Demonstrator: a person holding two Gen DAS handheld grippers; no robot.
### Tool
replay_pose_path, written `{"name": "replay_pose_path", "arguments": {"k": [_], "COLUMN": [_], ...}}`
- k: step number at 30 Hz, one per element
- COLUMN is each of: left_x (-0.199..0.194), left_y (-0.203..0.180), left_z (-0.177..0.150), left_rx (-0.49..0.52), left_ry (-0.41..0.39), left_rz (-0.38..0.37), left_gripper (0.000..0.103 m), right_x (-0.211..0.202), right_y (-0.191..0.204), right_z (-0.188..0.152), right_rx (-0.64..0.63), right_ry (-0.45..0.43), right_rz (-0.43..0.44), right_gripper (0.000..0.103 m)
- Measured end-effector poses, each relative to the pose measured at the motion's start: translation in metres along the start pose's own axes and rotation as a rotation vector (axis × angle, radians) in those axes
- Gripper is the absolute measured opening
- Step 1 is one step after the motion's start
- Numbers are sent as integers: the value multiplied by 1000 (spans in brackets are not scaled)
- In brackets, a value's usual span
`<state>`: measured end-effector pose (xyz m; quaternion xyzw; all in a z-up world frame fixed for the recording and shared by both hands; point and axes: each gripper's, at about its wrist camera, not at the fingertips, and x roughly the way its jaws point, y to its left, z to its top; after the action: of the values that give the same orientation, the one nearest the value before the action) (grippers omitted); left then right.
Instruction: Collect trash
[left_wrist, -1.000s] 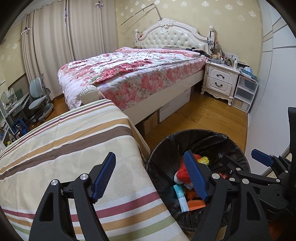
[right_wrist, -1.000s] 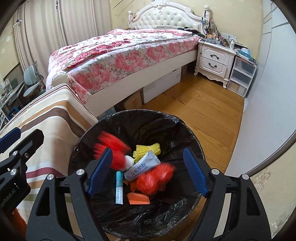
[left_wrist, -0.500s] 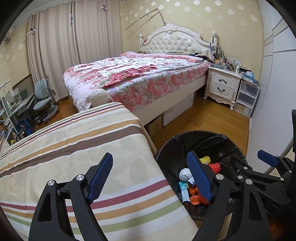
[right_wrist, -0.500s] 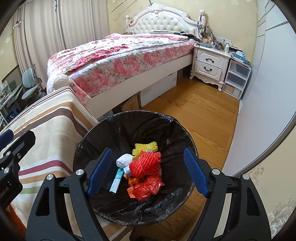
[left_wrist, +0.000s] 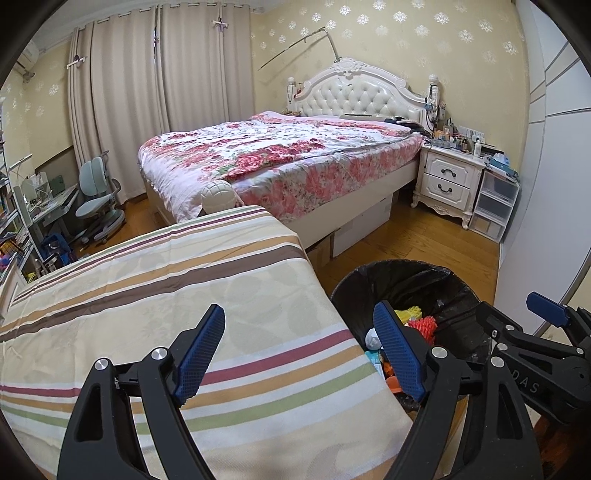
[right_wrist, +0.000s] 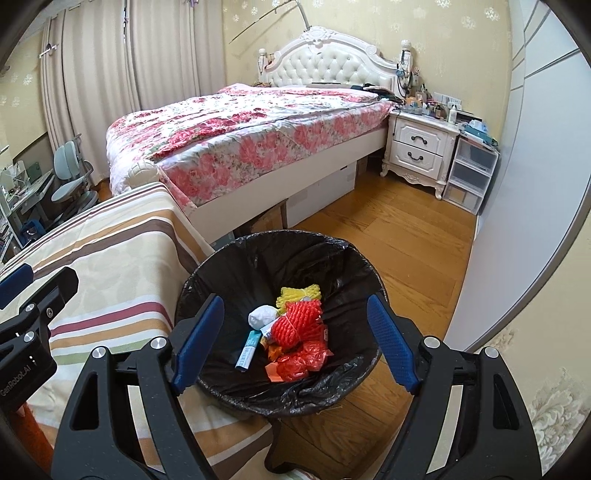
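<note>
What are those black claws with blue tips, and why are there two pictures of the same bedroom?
They are two grabber tools; a person holds one in each hand, each with its own camera. One picture looks along the left gripper, above a striped cloth. The other looks along the right gripper, above the trash bin. Both are open and hold nothing. In the bin lie red netting, yellow netting, a white wad and a small tube.

Each tool (left_wrist: 299, 354) has black angular plastic arms, silver screw heads at the pivots and blue cross-hatched pads (right_wrist: 388, 347), with white lettering on the body.
</note>
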<state>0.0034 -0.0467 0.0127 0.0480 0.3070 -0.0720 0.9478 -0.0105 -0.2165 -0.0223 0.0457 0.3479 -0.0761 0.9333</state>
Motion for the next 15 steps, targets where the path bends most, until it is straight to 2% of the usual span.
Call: {"name": "replay_pose_path", "arguments": {"k": [15], "left_x": [-7], "left_y": [8], "left_z": [-9], "left_rx": [-16], "left_ry": [5], "left_rz": [11], "left_gripper": [80], "right_x": [-13], "right_y": [3], "right_z": [-6], "right_rx": [-7], "right_ry": [-18], "right_rz": [-1], "right_gripper": [79]}}
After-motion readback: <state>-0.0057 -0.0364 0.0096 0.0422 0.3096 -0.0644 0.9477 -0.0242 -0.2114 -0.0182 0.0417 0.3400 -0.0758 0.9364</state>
